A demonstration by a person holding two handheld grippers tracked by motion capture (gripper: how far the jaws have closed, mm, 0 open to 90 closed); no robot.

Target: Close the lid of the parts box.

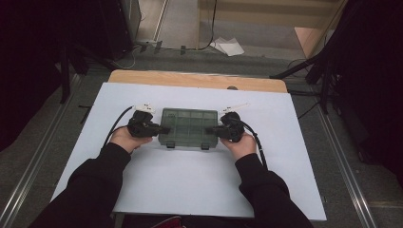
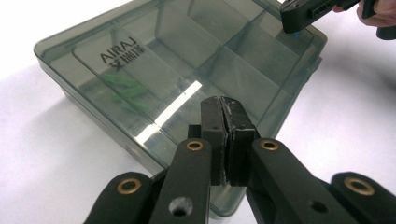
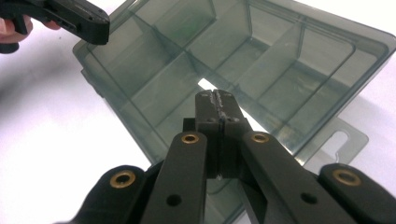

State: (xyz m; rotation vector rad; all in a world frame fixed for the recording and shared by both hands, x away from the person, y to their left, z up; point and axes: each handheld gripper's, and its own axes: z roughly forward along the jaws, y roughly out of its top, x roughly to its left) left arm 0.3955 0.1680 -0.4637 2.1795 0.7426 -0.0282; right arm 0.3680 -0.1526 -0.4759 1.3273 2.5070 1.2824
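So, nearest us in the high view: both sleeves come up from the bottom edge, w/ our hands wrapped round the gripper handles. We hold the left gripper [image 1: 164, 128] at the left end of the box [image 1: 189, 127] and the right gripper [image 1: 209, 129] at its right end, tips pointing at each other across it.

Left gripper view: jaws pressed together, pads flat against each other, nothing between them. Tip sits over the near edge of the box lid; whether it touches the lid, we can't tell. Lid is closed, smoky-green see-through plastic w/ "AIRAJ" printed near one corner. Through it we see dividers and something green [image 2: 125, 88] in one compartment, blurred. Far corner: the right gripper's tip [image 2: 299, 17] over the lid's other end.

Right gripper view: same story, jaws closed on nothing, tip over the box's edge nearest it, contact unclear. Box [image 3: 243, 74] shows rows of compartments, and a clear hang tab [image 3: 337, 142] sticks out from one side, lying on the sheet. Left gripper's tip [image 3: 95, 25] shows at the far corner.

Further out: box lies flat mid-table on a white sheet [image 1: 190, 185], w/ two latches on its near side. Beyond the sheet, a strip of wooden tabletop [image 1: 190, 78], then grey floor w/ paper [image 1: 227, 46] lying on it.
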